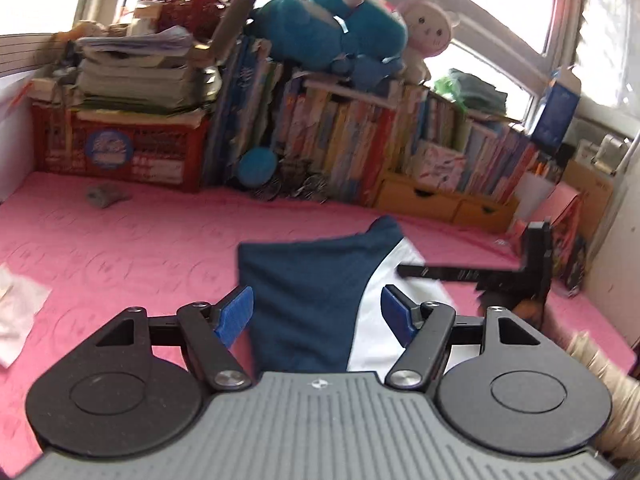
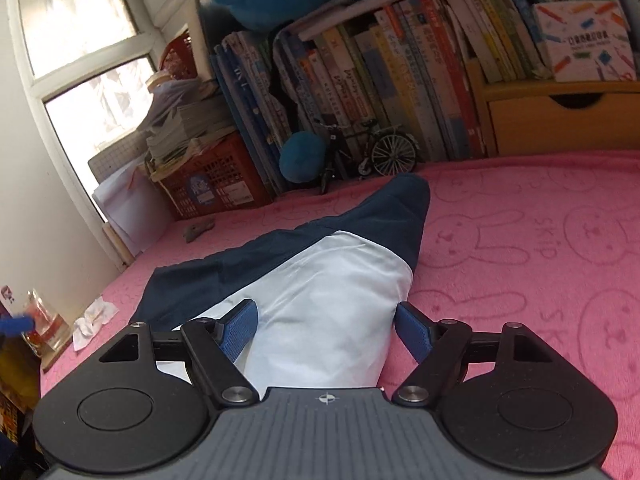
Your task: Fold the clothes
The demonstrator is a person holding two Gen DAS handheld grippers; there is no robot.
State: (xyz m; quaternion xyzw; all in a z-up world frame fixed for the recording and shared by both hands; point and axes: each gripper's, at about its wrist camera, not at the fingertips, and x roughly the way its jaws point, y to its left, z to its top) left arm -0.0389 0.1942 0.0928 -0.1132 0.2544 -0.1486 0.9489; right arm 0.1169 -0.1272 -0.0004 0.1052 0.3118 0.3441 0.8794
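Both claws, left (image 1: 316, 314) and right (image 2: 326, 330), gape released above the shirt (image 2: 320, 292); bare pink bedspread (image 2: 520, 280) flanks its edges.

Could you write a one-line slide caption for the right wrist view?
Right tool open above a navy-and-white garment on the pink blanket, bookshelf behind.

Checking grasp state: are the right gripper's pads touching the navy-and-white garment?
Cannot tell. In the right wrist view the right gripper stands open around the garment; whether the blue pads merely overlap it is unclear.
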